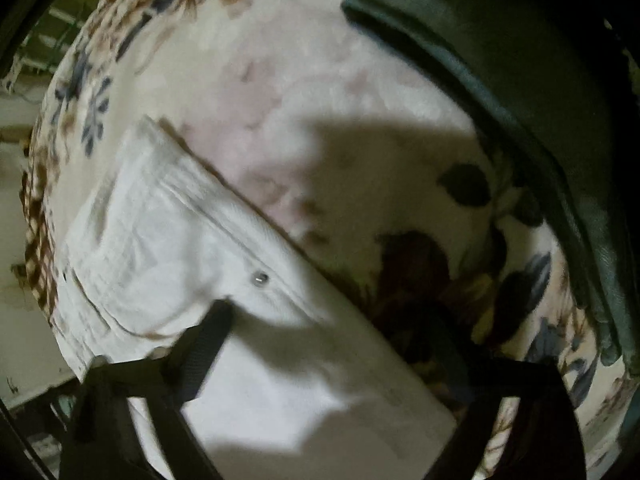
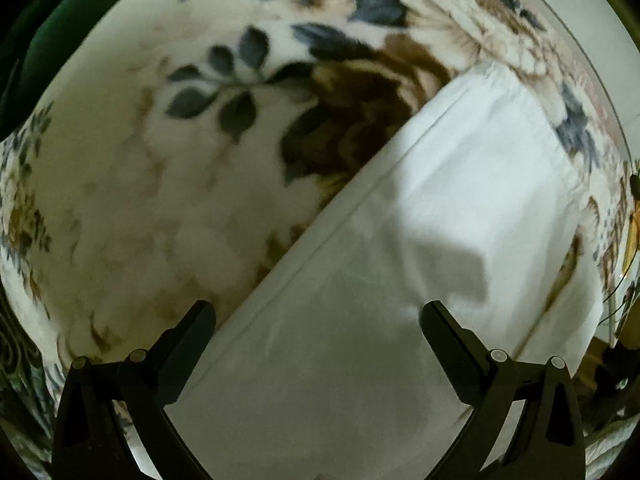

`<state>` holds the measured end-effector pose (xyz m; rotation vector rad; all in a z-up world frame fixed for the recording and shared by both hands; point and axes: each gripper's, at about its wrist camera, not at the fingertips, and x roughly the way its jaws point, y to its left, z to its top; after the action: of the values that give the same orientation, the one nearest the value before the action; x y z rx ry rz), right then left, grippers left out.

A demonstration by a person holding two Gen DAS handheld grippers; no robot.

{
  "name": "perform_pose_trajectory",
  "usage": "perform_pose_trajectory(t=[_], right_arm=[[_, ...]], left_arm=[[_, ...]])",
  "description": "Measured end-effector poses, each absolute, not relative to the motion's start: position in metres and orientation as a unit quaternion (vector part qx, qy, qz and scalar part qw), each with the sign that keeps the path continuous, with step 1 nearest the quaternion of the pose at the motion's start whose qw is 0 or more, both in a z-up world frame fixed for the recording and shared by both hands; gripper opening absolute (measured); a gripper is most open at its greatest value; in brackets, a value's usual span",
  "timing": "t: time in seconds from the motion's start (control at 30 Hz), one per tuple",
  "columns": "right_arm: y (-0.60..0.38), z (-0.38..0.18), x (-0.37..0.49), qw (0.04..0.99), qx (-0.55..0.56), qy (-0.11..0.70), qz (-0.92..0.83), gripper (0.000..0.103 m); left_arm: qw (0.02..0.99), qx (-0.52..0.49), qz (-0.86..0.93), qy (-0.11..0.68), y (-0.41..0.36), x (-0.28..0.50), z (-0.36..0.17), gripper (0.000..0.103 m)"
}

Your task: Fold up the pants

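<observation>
There is one pair of white pants (image 1: 208, 264) here, and it lies on one floral blanket (image 1: 304, 92) with blue leaves and brown flowers. The surface under the blanket is not visible. In the left wrist view I see the upper part of the pants: one pocket opening (image 1: 108, 312) and one small metal rivet (image 1: 260, 278). The picture is blurred, so finer details I cannot tell. One dark green cloth (image 1: 520, 64) lies along the far right edge of the blanket in this view.

In the right wrist view the pants (image 2: 420, 240) show as a long flat white band that runs diagonally from the lower middle to the upper right, with one straight seam along its left edge. The blanket (image 2: 160, 200) fills the rest of the view.

There are two tongs, one in each hand. The left tongs (image 1: 344, 344) hang over the pants below the rivet. One finger (image 1: 200, 356) is over the white cloth; the other is in dark shadow at the lower right over the blanket, and its tip is hard to see. The fingers are wide apart and nothing is between them, so these tongs are released.

The right tongs (image 2: 320, 318) point down at the leg part. The left finger (image 2: 188, 344) is over the seam edge and the right finger (image 2: 448, 340) over the white cloth. They are spread wide, released, with nothing grasped.
</observation>
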<state>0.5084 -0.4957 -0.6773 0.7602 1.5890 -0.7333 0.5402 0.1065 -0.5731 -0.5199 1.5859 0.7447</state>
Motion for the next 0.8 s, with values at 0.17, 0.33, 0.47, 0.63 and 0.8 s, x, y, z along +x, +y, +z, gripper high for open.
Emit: perform_pose_trajectory(t=[0.17,0.33,0.47,0.63,0.8], right_arm=[[-0.498,-0.684,0.506,0.593,0.343,0.661,-0.305,0.054],[-0.495,-0.669,0.502,0.627,0.348,0.639,-0.278,0.007],[-0.492,-0.640,0.482,0.659,0.357,0.612,-0.252,0.005],[-0.484,-0.569,0.426,0.694,0.368,0.575,-0.227,0.004],[-0.504,-0.532,0.322,0.705,0.356,0.571,-0.223,0.004]], left_arm=[[0.651,-0.204,0.288,0.672,0.091,0.526,-0.533,0.018],[0.684,-0.218,0.258,0.646,0.083,0.494,-0.479,0.014],[0.711,-0.239,0.236,0.618,0.070,0.454,-0.418,0.013],[0.747,-0.253,0.209,0.578,0.076,0.373,-0.346,0.013],[0.747,-0.251,0.210,0.579,0.066,0.284,-0.359,0.013]])
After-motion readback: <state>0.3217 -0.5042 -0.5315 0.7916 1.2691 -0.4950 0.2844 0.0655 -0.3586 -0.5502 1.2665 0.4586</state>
